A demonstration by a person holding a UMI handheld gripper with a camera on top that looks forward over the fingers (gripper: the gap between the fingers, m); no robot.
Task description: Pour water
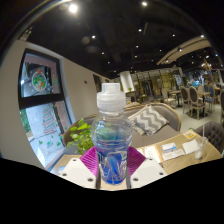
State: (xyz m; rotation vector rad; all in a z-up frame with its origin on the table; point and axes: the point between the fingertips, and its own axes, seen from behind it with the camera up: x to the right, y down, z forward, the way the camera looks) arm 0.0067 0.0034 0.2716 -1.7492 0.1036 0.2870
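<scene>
One camera rides on the gripper, facing forward along its jaws, close to the table [165, 160].

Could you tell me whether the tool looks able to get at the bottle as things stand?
Probably yes: the bottle already stands upright between the tool's pink pads, with nothing in front of it. Whether both pads press on it cannot be told.

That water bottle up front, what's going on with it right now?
A hand-held gripper has its fingers closed on a clear water bottle with a blue label, its pink pads pressed to both sides. The bottle is upright, its white cap on, above a light wooden table. No pouring has begun, and no cup shows. Papers lie further back on the table.
</scene>
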